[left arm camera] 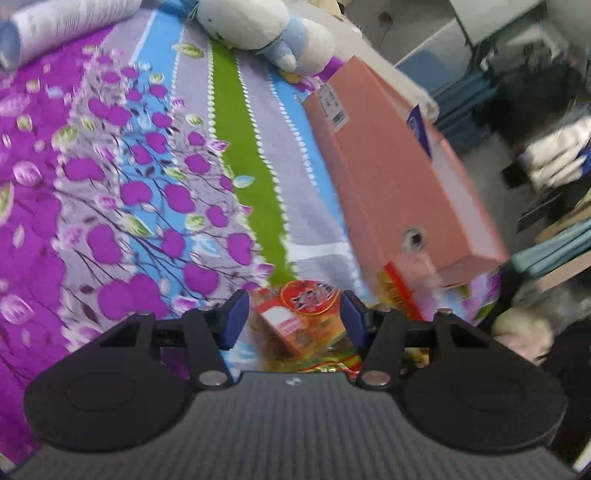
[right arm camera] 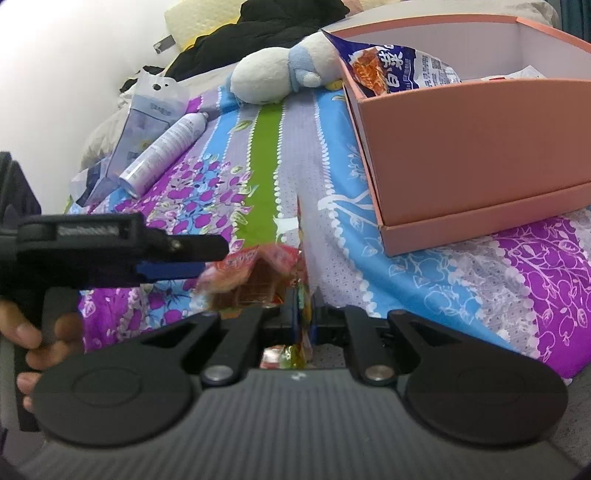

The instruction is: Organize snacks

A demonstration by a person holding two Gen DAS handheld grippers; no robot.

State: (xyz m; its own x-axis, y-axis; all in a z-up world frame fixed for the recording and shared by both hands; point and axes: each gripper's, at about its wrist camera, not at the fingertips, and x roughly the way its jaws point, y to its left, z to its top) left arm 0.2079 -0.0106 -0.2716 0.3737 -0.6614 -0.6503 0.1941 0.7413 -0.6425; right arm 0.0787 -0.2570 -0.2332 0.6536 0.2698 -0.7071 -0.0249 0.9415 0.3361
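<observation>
Right gripper (right arm camera: 303, 317) clamps an orange snack packet (right arm camera: 255, 277) over the floral bedspread (right arm camera: 461, 280). Left gripper (left arm camera: 293, 314) straddles it, jaws apart. Pink box (right arm camera: 472, 147) sits nearby.

An orange snack packet (left arm camera: 299, 321) is seen between the parted blue pads of the left gripper (left arm camera: 293, 319), untouched by either. Beyond it, a pink box (left arm camera: 399, 177) and a plush toy (left arm camera: 266, 29) are laid on the floral bedsheet (left arm camera: 147, 166).

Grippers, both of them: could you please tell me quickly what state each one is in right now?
Left gripper: open, its pads on either side of the red snack packet without pressing it.
Right gripper: shut on an edge of that snack packet.
</observation>
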